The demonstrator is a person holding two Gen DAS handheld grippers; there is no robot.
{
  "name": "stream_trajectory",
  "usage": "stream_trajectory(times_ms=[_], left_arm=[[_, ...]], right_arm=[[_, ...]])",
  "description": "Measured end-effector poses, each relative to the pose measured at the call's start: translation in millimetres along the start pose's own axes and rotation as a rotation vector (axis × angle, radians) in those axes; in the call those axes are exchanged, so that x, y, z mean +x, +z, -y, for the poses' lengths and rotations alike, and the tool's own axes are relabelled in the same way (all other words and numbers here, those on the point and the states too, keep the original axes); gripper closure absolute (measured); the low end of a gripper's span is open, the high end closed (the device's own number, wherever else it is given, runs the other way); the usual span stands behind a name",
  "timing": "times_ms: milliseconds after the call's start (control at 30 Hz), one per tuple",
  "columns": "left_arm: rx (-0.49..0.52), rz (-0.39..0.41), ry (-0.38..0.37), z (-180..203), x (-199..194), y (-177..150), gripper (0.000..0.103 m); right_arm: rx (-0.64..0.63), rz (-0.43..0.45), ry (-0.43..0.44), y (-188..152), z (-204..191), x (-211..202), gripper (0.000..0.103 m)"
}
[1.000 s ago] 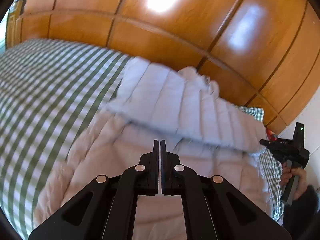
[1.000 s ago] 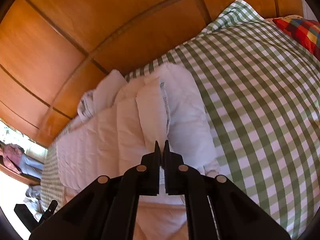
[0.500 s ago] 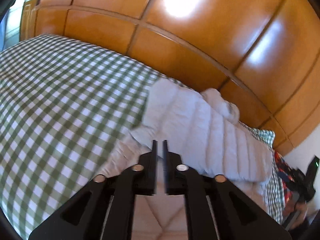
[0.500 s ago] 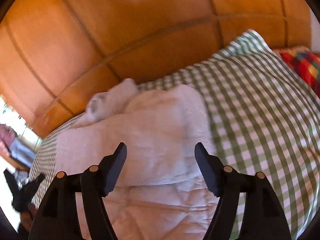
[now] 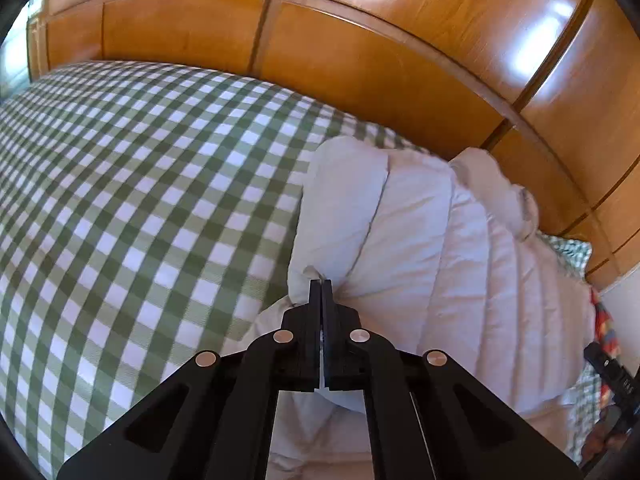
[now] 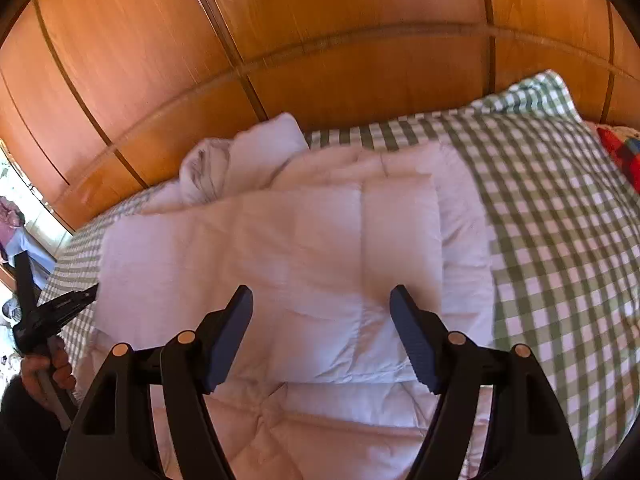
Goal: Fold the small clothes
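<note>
Now right hand-held gripper (image 6: pixel 321 334) newly open, quilted jacket (image 6: pixel 280 264) released, folded.

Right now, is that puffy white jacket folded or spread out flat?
Folded: the white jacket has a quilted panel doubled over its lower layer on the checked bedspread.

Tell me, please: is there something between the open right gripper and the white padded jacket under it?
Nothing visible. The right gripper hangs open over the folded white padded jacket, which lies on the green checked bedcover. Only air shows between the fingers and the fabric.
</note>
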State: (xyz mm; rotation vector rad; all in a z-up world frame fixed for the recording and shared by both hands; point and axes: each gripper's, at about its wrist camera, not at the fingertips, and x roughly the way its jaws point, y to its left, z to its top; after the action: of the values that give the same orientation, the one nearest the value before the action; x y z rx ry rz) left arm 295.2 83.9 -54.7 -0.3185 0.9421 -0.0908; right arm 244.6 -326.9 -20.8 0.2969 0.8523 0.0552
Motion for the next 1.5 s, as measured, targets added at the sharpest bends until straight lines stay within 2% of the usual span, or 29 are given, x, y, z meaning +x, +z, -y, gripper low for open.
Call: stream_trajectory(times_ms=[100, 167, 233, 333, 433, 467, 567, 600, 700, 800, 900, 967, 1133, 1367, 1500], left_arm=[[-0.008, 0.011, 0.063, -8.7, 0.5, -6.2, 0.103], [-0.011, 0.026, 0.075, -7.9, -5.3, -5.3, 0.103], [-0.03, 0.071, 0.098, -6.5, -20.5, -3.3, 0.103], [0.034, 0.166, 0.069, 10.6, -47.5, -5.2, 0.103], [0.128, 0.18, 0.032, 35.1, -51.2, -8.3, 0.103], [0.168, 0.173, 0.065, 43.6, -46.0, -10.1, 0.103], [0.218, -0.002, 0.157, 51.3, 2.1, -17.5, 0.103], [0.215, -0.019, 0.208, 46.9, 14.3, -22.2, 0.103], [0.189, -0.012, 0.197, 42.2, 16.3, -24.8, 0.103], [0.146, 0.001, 0.173, 39.4, -4.1, -26.8, 0.103], [0.113, 0.036, 0.144, 36.7, -31.9, -34.1, 0.1], [0.114, 0.056, 0.128, 37.6, -48.7, -45.5, 0.097], [0.1, 0.068, 0.109, 31.4, -85.4, -85.8, 0.097], [0.091, 0.1, 0.123, 24.2, -127.5, -138.7, 0.097], [0.088, 0.094, 0.126, 13.4, -139.5, -155.7, 0.097]], right_arm=[[-0.016, -0.015, 0.009, -1.9, -7.7, 18.4, 0.032], [-0.055, -0.022, -0.016, -2.4, -16.4, 30.9, 0.032], [-0.04, -0.034, -0.034, -3.0, -14.1, 38.4, 0.032], [-0.033, -0.026, -0.062, -5.1, -10.6, 34.9, 0.032], [-0.038, -0.032, -0.101, -9.6, -8.0, 31.7, 0.032], [-0.031, -0.033, -0.094, -10.3, -6.0, 32.7, 0.032], [-0.012, -0.039, -0.081, -9.7, -0.6, 38.5, 0.031], [-0.004, -0.045, -0.075, -8.9, 0.8, 41.2, 0.031], [0.008, -0.062, -0.068, -5.6, 4.3, 49.3, 0.031], [0.016, -0.068, -0.078, -3.4, 3.4, 48.0, 0.03], [0.033, -0.037, -0.078, -5.0, -0.9, 28.6, 0.026], [0.037, -0.008, -0.045, -11.0, -5.4, 10.1, 0.023], [0.053, -0.018, 0.015, -46.1, -6.6, -19.5, 0.022], [0.058, -0.04, 0.009, -90.3, -5.8, -45.8, 0.022], [0.046, -0.054, 0.01, -114.3, -10.1, -59.0, 0.019]])
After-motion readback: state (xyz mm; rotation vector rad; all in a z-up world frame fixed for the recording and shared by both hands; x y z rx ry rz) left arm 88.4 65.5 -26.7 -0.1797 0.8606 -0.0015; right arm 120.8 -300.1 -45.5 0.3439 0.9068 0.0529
